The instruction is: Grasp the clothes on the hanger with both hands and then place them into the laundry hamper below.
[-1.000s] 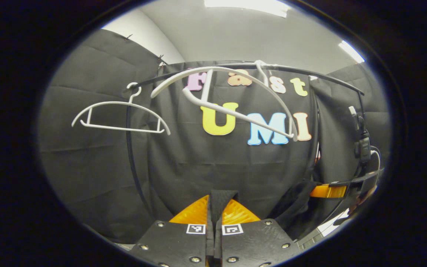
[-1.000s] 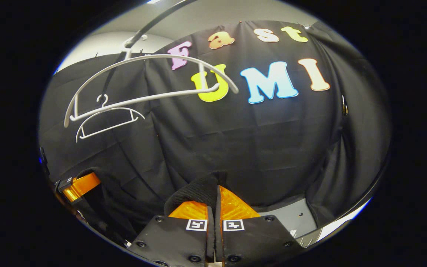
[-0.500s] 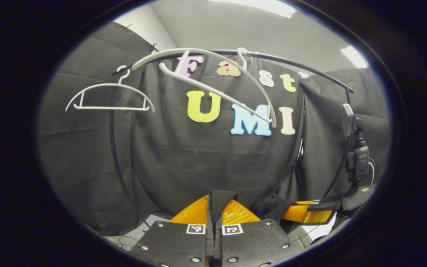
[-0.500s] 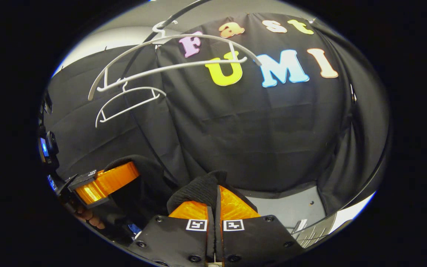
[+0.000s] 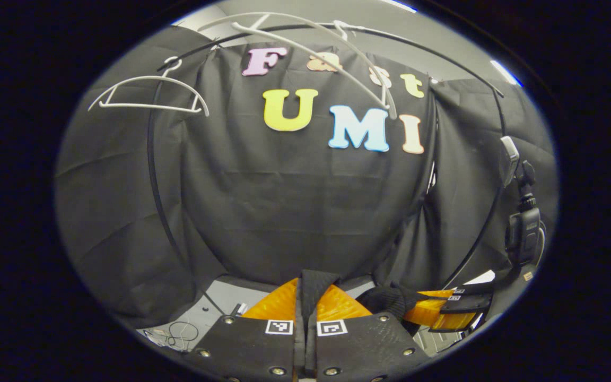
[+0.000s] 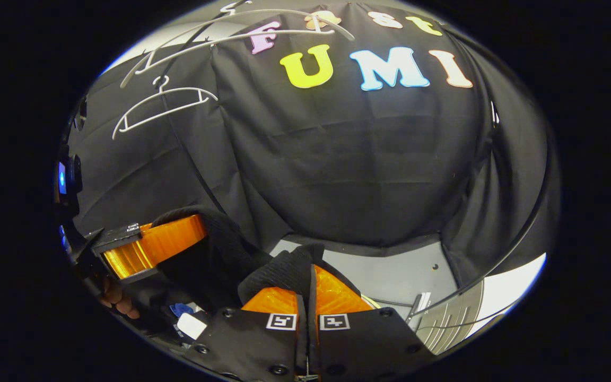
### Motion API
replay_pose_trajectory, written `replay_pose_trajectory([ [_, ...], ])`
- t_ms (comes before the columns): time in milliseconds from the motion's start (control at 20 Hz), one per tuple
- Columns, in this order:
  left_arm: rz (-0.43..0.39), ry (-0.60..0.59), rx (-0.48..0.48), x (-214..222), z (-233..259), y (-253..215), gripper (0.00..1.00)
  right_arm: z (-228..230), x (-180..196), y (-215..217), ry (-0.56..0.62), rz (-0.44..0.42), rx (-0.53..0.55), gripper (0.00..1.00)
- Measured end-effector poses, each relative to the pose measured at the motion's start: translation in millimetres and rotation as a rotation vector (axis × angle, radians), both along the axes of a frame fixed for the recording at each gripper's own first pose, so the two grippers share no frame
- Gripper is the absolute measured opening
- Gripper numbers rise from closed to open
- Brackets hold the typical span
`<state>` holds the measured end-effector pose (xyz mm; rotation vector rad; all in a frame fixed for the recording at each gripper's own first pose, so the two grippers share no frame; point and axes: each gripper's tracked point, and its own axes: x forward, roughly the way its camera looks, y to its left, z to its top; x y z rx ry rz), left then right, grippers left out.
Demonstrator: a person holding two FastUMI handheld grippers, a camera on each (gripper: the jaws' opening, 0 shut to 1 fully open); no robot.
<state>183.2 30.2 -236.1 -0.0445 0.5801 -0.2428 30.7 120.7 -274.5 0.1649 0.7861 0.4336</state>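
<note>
Black clothes (image 5: 313,281) sit pinched between the orange fingers of the left gripper (image 5: 306,305), a fold of dark fabric rising straight out of the narrow gap at the bottom of the left gripper view, both fingers pressing on it. Over in the right gripper view it's the same story: the right gripper (image 6: 307,297) has its orange fingers closed on a bunched edge of the clothes (image 6: 284,270), with the knit-looking cloth spilling out to the left of the tips. From there the garment (image 6: 215,254) drapes across to the other gripper (image 6: 149,249), seen low on the left with a hand (image 6: 114,300) wrapped under it, so the fabric hangs stretched between the two. In the left gripper view, the right gripper (image 5: 435,310) shows low on the right, cloth bunched (image 5: 390,300) at its tips. Up high, two bare white hangers hang from the black rail (image 5: 433,53): the small hanger (image 5: 149,95) at the left end, level, and the large hanger (image 5: 316,48) near the middle, tilted down to the right. Grey floor (image 6: 401,276) shows below the black cloth wall. The hamper I can't make out.
</note>
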Motion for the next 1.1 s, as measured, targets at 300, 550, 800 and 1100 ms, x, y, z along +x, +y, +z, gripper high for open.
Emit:
replay_pose_trajectory([
  [300,-0.005,0.146,0.098,-25,-74,16,0.00,-44,-19,-8,0.070,0.003,-0.086,0.03],
  [550,-0.015,0.248,0.137,-50,-112,34,0.06,-68,-36,-16,0.133,0.006,-0.151,0.06],
  [800,0.010,0.314,0.142,-64,-132,54,0.12,-82,-49,-19,0.182,-0.004,-0.188,0.15],
  [1100,-0.045,0.288,0.192,-65,-127,68,0.18,-97,-63,-19,0.234,-0.015,-0.235,0.21],
])
